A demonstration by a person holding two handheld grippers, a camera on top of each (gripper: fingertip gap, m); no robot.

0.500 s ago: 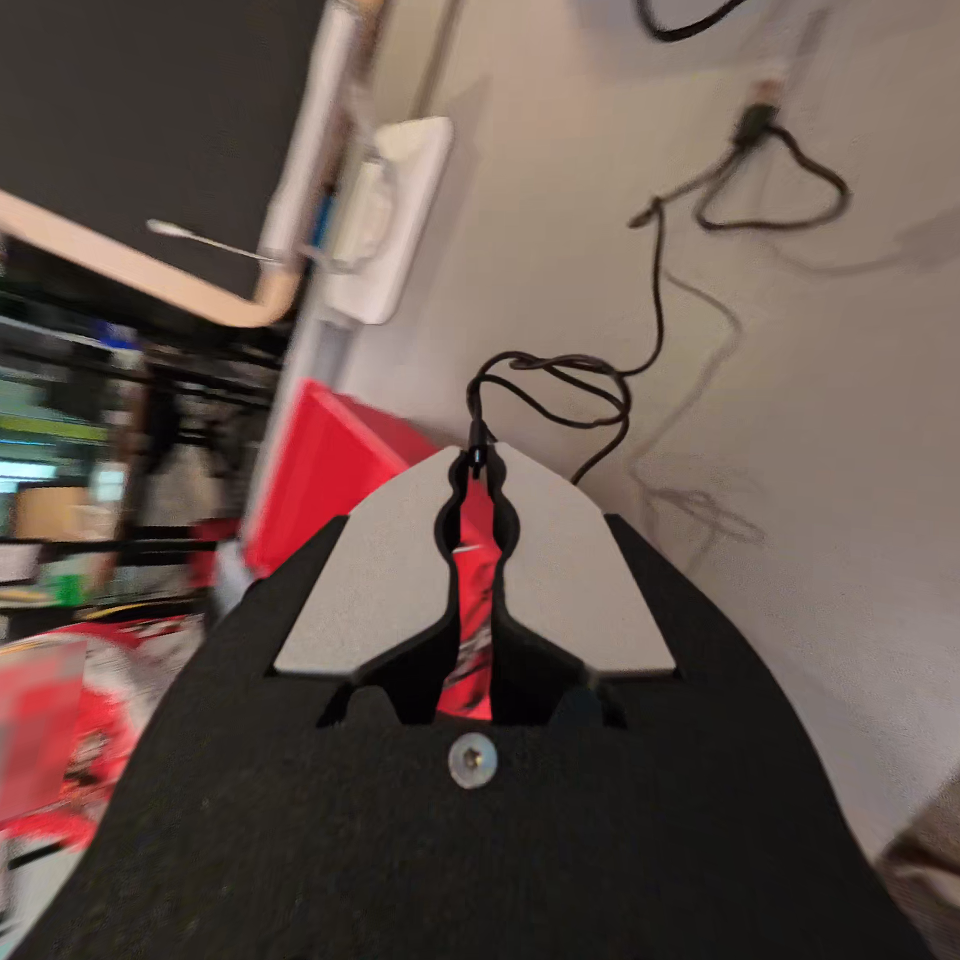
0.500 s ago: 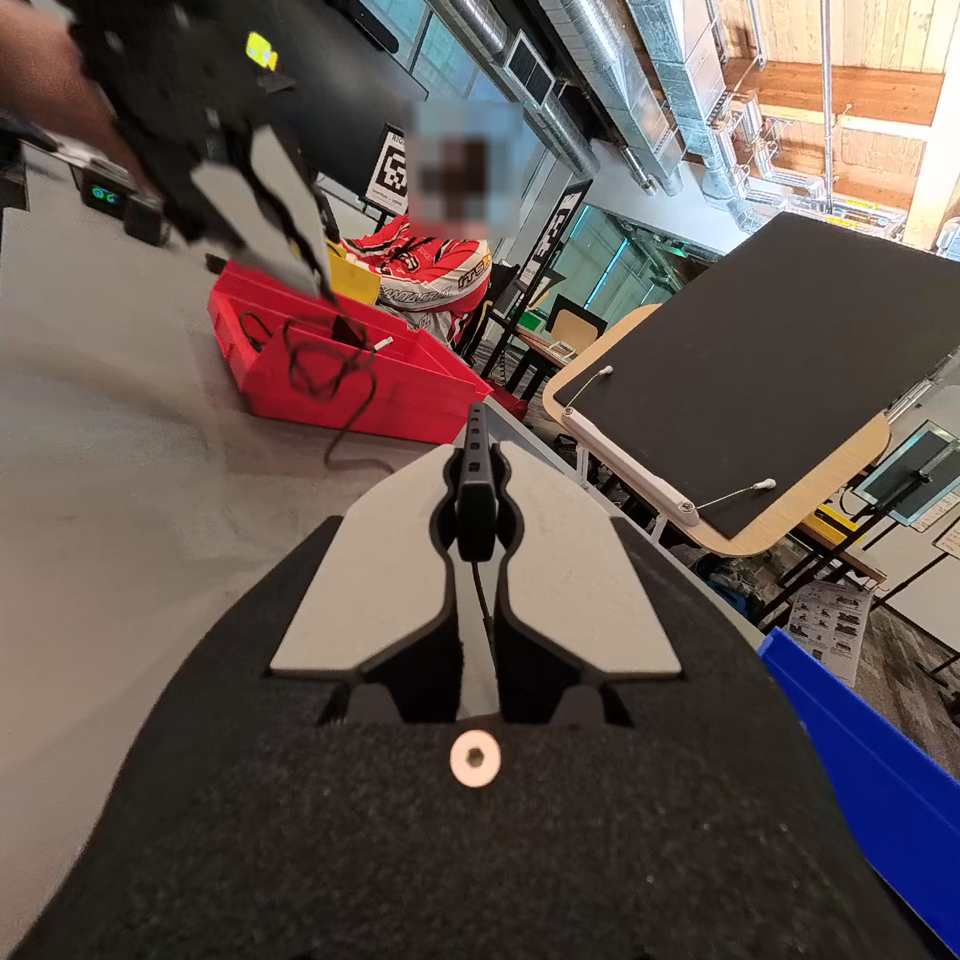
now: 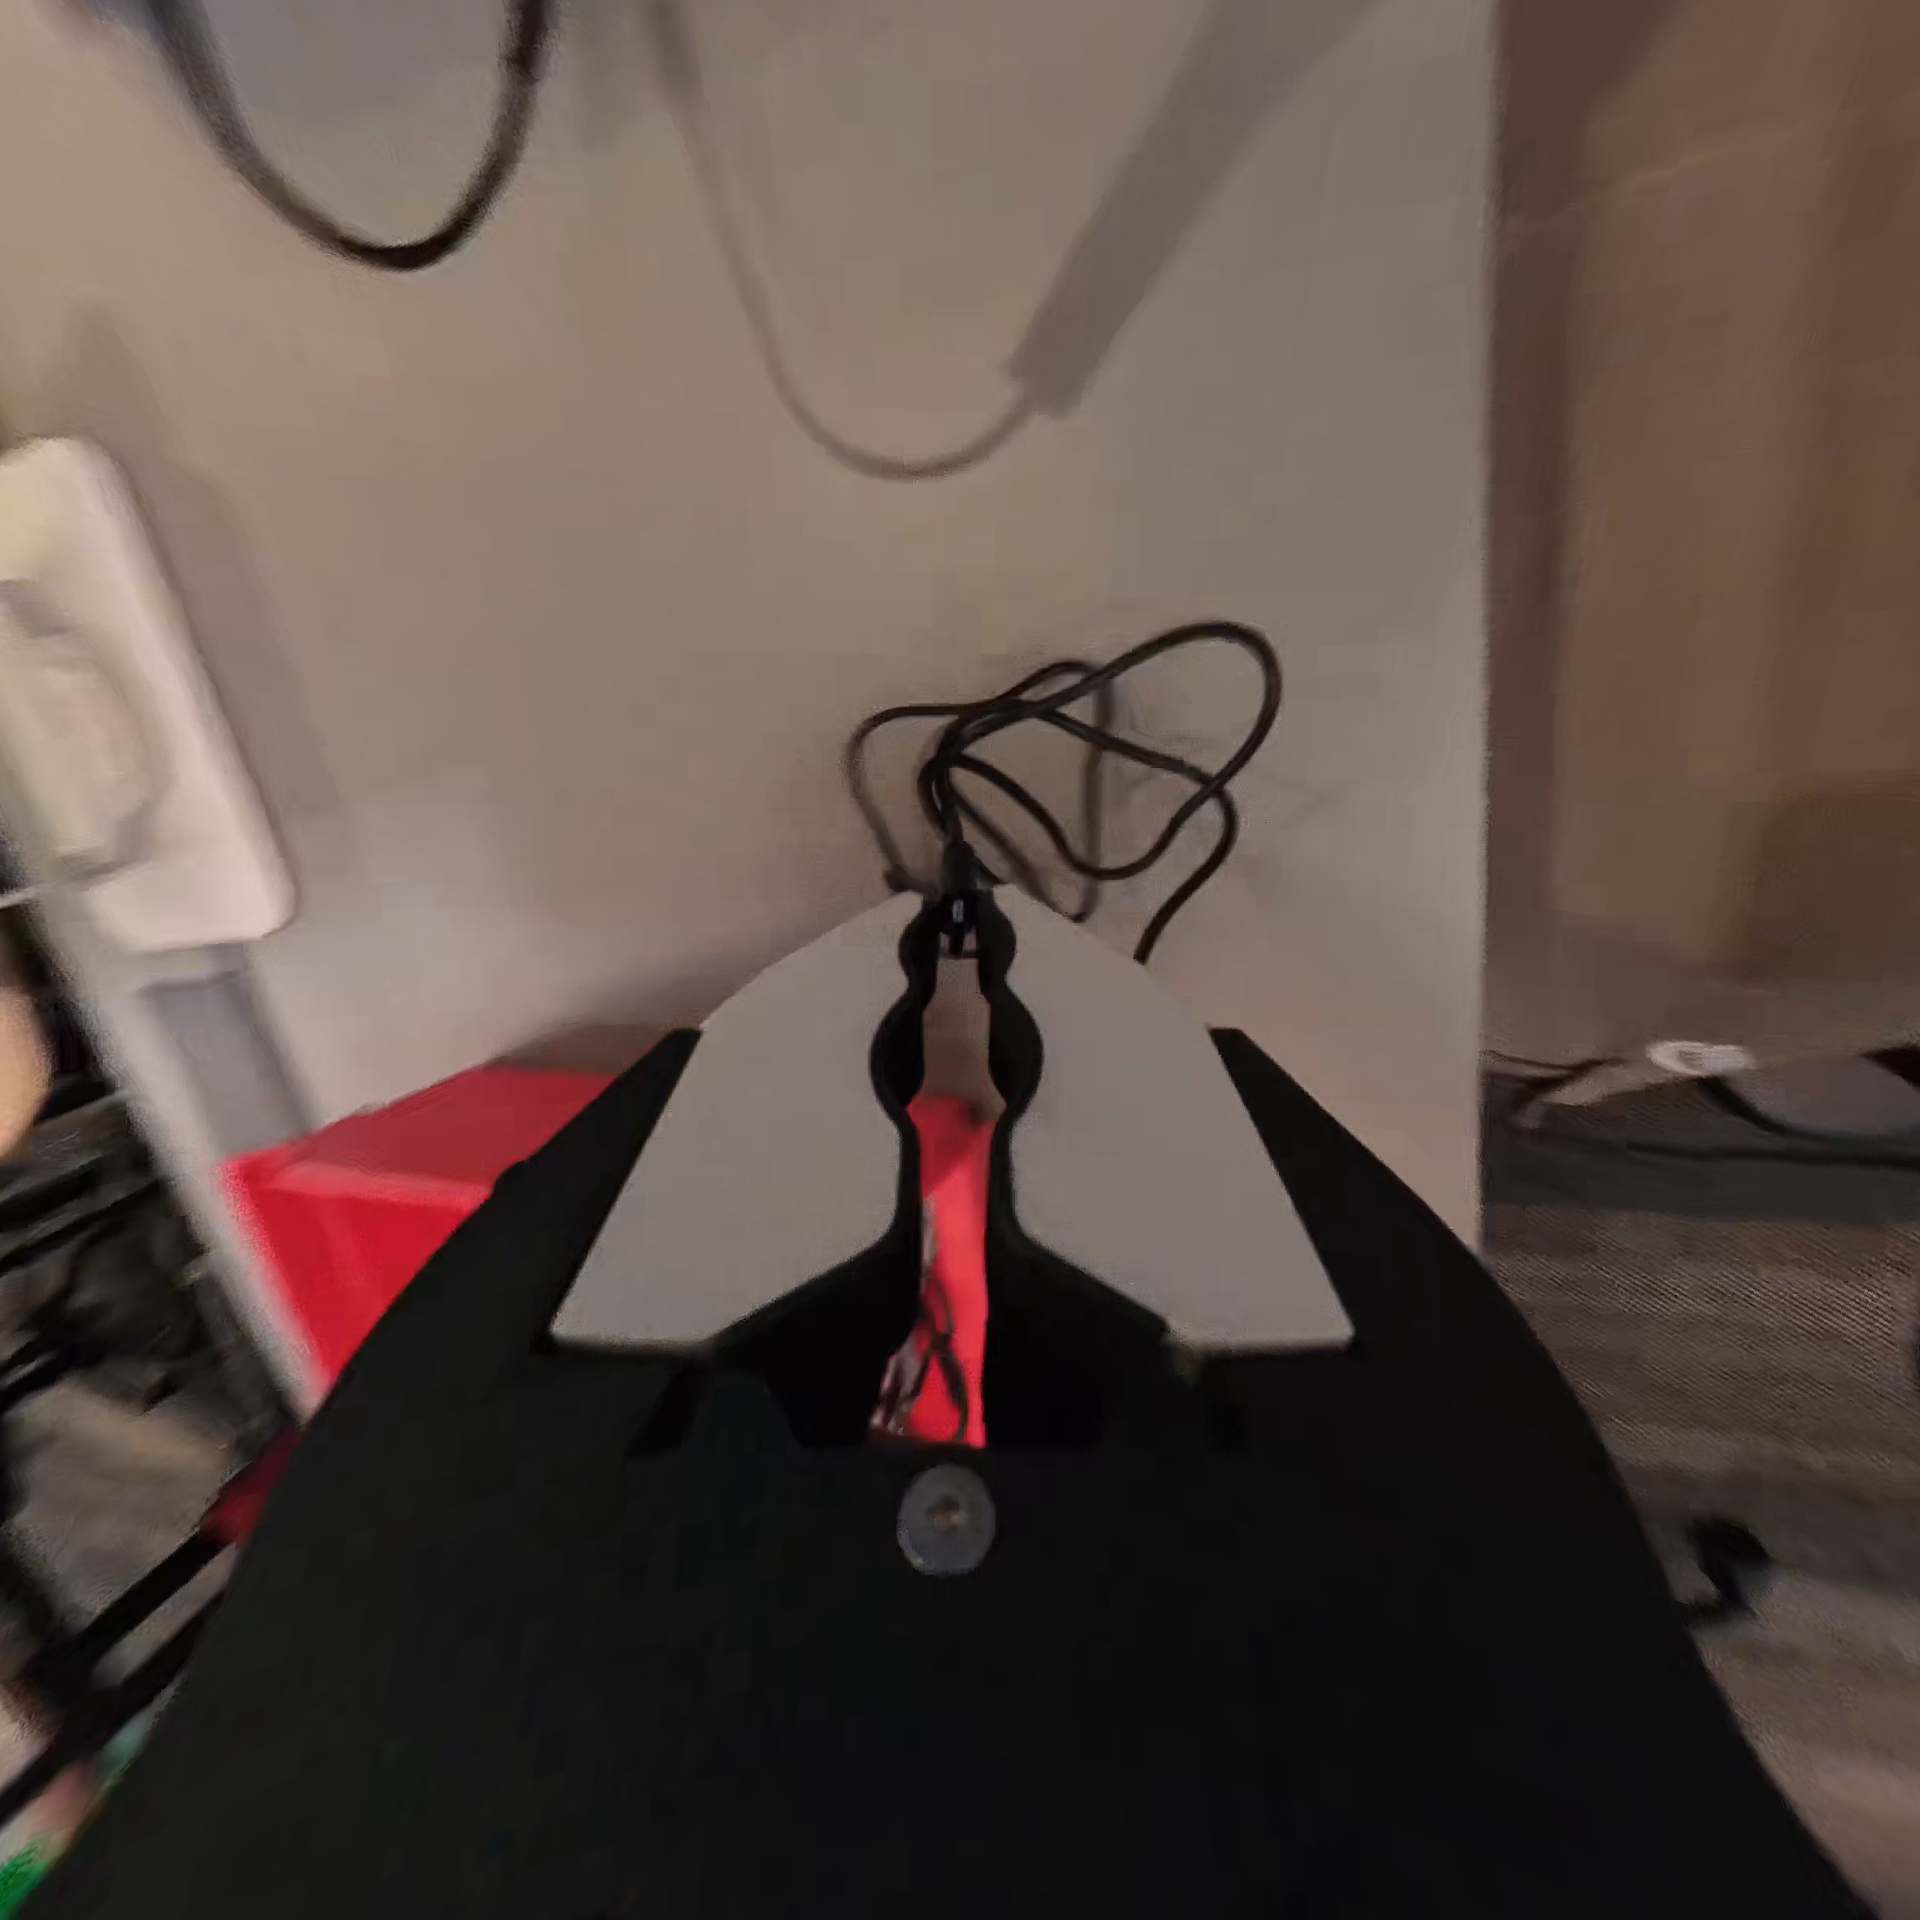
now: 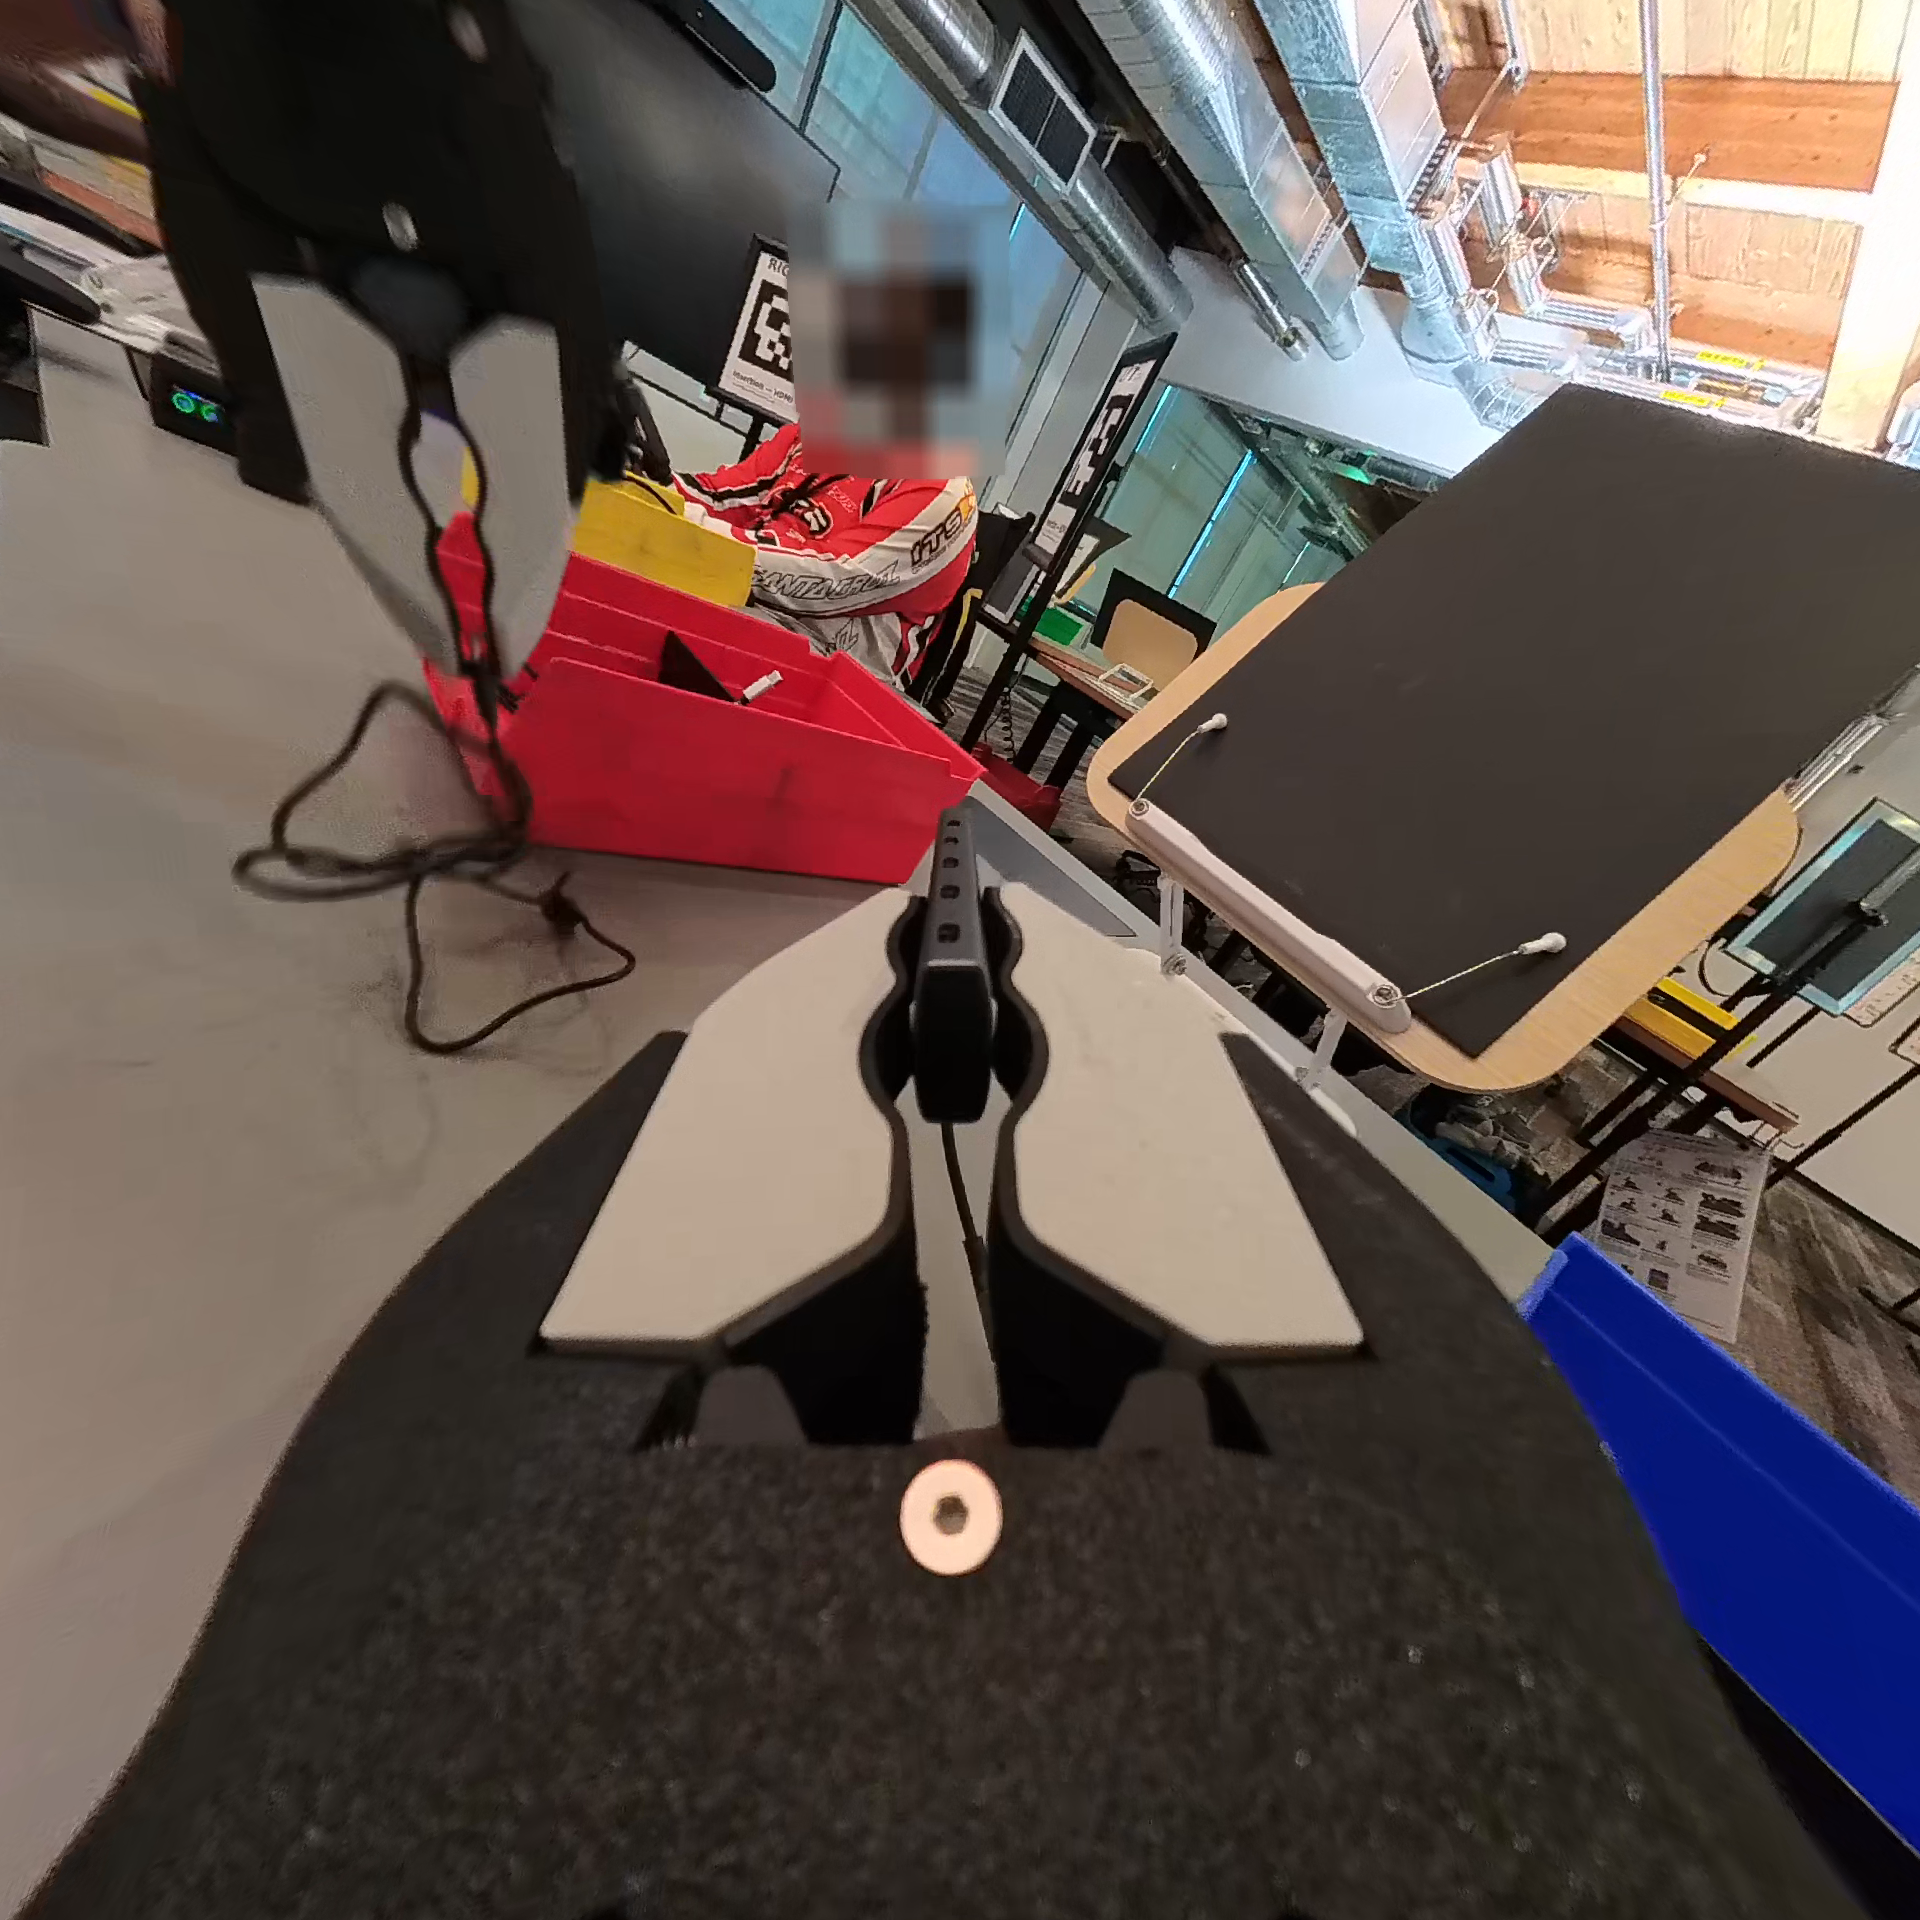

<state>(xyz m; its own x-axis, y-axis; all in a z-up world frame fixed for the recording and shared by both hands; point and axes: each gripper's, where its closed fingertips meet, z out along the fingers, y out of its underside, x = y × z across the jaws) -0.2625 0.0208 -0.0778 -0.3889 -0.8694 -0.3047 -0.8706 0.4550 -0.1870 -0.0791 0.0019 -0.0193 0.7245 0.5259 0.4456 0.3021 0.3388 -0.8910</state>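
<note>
Open grey tabletop (image 4: 156, 1091) lies to the left of the right tool (image 4: 951, 914), broken only by a loose black cable (image 4: 416, 862) that sprawls across it in loops. The left tool (image 4: 457, 644) hangs above that cable, just in front of a red bin (image 4: 727, 769) that blocks the far side. A blue bin (image 4: 1714, 1455) closes off the right, near the tabletop's edge.

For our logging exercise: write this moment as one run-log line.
left gripper: shut on black cable end | right gripper: shut on black hub | cable slack on grey table | red bin beside
</note>
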